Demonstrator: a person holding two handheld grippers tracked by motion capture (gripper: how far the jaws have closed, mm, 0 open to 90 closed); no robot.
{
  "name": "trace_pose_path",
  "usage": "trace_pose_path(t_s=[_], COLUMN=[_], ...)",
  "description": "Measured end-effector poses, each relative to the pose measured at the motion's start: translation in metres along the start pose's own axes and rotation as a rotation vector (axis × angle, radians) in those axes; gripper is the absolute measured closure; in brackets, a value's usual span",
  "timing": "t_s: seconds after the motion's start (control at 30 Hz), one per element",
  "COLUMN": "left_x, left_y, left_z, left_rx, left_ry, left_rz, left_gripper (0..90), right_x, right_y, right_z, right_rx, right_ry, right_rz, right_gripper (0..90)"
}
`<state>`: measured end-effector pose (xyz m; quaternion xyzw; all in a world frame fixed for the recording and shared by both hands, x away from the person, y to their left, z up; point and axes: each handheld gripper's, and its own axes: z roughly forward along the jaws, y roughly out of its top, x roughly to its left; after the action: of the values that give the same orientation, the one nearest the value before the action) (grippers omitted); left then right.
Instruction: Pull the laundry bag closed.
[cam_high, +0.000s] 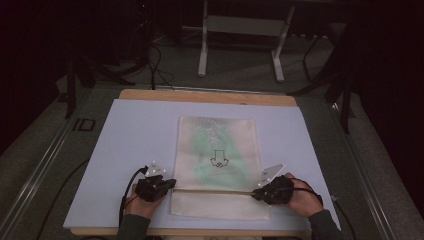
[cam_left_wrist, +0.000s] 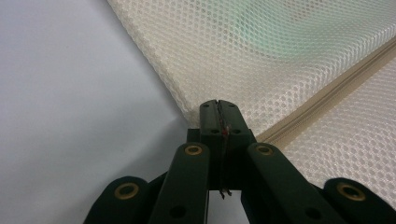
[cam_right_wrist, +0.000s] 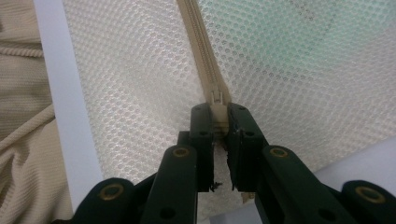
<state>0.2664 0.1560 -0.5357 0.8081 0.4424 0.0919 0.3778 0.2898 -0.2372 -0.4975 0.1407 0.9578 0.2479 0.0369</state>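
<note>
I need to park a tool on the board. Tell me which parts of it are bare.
The white board is bare left of the mesh zip bag, right of it, and along the far edge. The near edge is crowded: left gripper and right gripper pinch the bag's zipper line.

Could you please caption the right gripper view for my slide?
Right tool shut on the zipper pull of a cream mesh bag.

The high view is dim and slightly soft, its surroundings sinking into near-black while the pale table (cam_high: 125, 150) catches even overhead light, and both gripper views are brighter, sharp on the mesh bag (cam_left_wrist: 261, 60) but blurred on the nearest jaws.
</note>
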Motion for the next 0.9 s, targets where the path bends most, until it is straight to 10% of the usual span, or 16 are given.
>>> trace_pose_path(t_s=[0.7, 0.9], left_x=[0.0, -0.001], left_y=[-0.001, -0.001], left_z=[0.0, -0.001], left_rx=[-0.008, -0.01], left_ry=[-0.004, -0.01], left_rz=[0.024, 0.039], left_gripper=[88.4, 84.6], right_x=[-0.004, -0.007], right_y=[-0.024, -0.034], right_z=[-0.011, -0.013], right_rx=[0.028, 0.003], right_ry=[-0.037, -0.044], right_rz=[0.056, 0.104], right_gripper=[80.8, 67.2])
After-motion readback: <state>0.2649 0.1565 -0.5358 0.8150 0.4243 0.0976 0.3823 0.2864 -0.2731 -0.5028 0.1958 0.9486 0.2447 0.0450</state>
